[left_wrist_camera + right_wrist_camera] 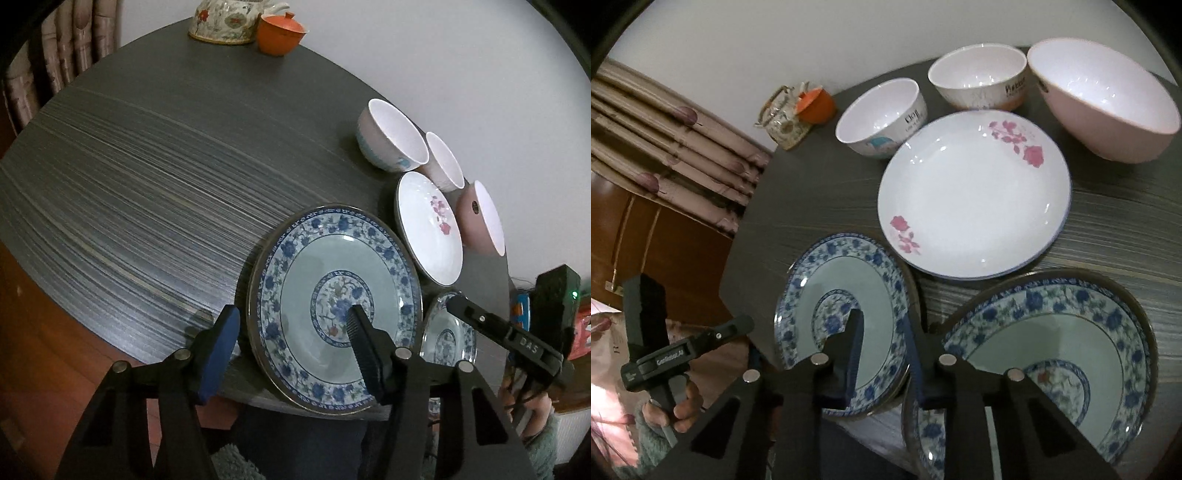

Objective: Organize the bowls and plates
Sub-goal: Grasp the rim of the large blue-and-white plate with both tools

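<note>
A large blue-flowered plate (332,258) (1052,332) lies flat at the near edge of the dark round table (147,166). My left gripper (295,314) straddles its left rim; one finger hangs over the centre and the blue pad stands off the rim outside, so the jaws are open. Beside it sits a small blue-flowered plate (827,280) (448,339). My right gripper (884,325) is shut on its right rim, one finger inside and one outside. Farther back lie a white plate with pink flowers (975,199), two small white bowls (882,118) (979,77) and a big pink bowl (1104,103).
A flowered teapot (225,22) and an orange lidded cup (280,33) stand at the table's far edge. The left half of the table is bare. Both blue plates lie right at the near table edge, above a person's lap. Curtains (665,147) and a wooden floor lie beyond.
</note>
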